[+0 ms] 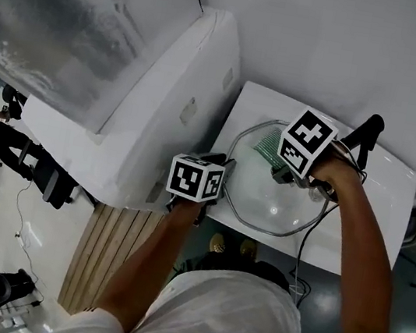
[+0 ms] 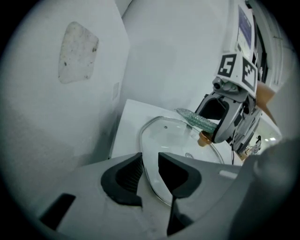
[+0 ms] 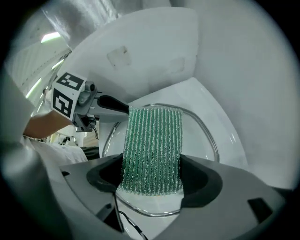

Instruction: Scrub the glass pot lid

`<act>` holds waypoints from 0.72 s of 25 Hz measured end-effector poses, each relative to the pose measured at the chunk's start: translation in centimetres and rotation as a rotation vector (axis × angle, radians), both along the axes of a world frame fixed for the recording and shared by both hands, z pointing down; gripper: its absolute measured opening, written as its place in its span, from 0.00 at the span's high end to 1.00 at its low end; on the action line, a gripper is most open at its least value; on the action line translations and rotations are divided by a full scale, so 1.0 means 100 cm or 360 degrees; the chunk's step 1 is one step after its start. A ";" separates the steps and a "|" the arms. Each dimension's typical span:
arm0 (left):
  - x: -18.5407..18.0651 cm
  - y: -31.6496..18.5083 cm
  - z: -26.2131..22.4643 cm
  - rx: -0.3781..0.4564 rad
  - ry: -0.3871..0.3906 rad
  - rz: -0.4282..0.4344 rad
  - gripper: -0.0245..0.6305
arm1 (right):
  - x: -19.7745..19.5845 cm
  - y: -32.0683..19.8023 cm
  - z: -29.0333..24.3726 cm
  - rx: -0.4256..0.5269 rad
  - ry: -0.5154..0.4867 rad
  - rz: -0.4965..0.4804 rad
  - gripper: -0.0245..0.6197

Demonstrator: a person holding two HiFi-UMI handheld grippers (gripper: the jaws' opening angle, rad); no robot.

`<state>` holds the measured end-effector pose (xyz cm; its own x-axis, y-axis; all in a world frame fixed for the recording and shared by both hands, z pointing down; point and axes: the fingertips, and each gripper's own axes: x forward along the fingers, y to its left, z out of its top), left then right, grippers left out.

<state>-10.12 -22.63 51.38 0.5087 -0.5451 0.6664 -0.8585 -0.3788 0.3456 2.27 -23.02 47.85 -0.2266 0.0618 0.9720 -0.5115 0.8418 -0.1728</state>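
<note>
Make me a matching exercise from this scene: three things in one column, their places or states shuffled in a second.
Things:
1. round glass pot lid with a metal rim
2. green ribbed scrubbing pad
3. left hand-held gripper

Places or states:
A. the lid's rim shows between its jaws
B. lies on the white table
C. clamped in the right hand-held gripper

Pairs: 1-B, 2-C, 3-A

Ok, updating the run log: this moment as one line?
task: lid scrub | left gripper: closed on glass lid rim | right gripper: holding green scrub pad over lid's far side
</note>
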 end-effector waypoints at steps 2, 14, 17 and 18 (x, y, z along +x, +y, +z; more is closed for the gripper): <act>0.000 0.000 0.001 0.0000 -0.0001 -0.0001 0.78 | 0.013 0.000 0.000 -0.0006 -0.0058 0.0110 0.42; 0.001 0.000 0.000 0.0000 -0.0004 -0.0006 0.78 | 0.080 0.014 0.005 0.0066 -0.0461 0.0816 0.42; 0.001 0.000 0.000 0.0002 -0.0006 -0.0007 0.78 | 0.088 0.019 0.007 0.0101 -0.0548 0.0935 0.42; 0.001 0.000 0.000 0.0001 -0.0006 -0.0007 0.78 | 0.090 0.021 0.004 0.0134 -0.0566 0.0951 0.42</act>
